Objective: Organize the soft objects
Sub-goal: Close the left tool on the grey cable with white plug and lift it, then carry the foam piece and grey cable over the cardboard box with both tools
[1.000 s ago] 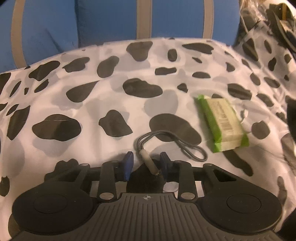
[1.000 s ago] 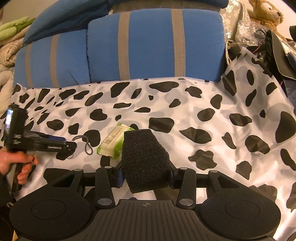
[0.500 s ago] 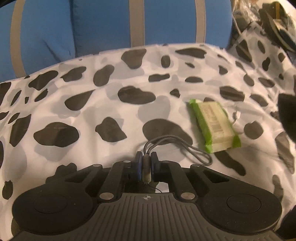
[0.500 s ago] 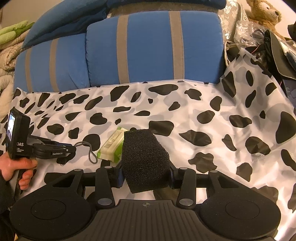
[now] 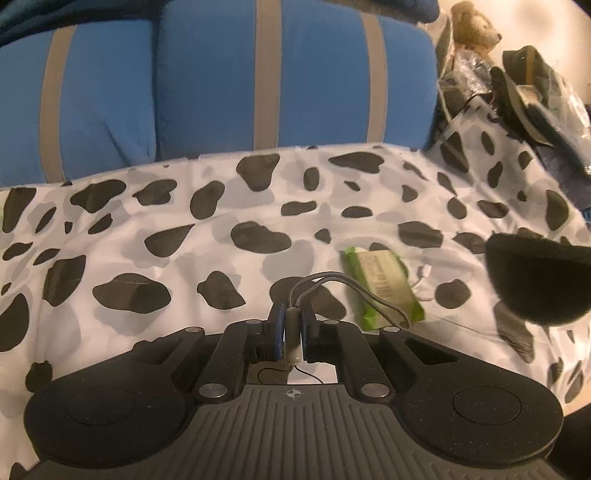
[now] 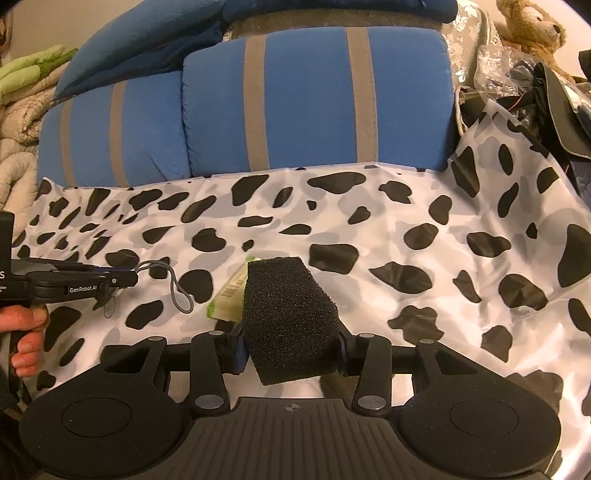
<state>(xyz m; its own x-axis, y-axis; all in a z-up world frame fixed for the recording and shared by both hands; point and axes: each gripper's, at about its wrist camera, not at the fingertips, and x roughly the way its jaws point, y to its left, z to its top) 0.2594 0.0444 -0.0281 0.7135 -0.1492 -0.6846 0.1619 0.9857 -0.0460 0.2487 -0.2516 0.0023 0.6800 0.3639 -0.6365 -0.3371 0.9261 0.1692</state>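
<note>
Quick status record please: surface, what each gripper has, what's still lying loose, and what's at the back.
surface: cow-print sheet, black spots on white
left gripper: shut on the grey lanyard by its pale end piece, loop hanging off the sheet
right gripper: shut on the black foam block, held above the sheet
loose: green wipes pack lying flat on the sheet, thin white cord beside it
back: blue striped cushions
back right: teddy bear, dark clutter
</note>
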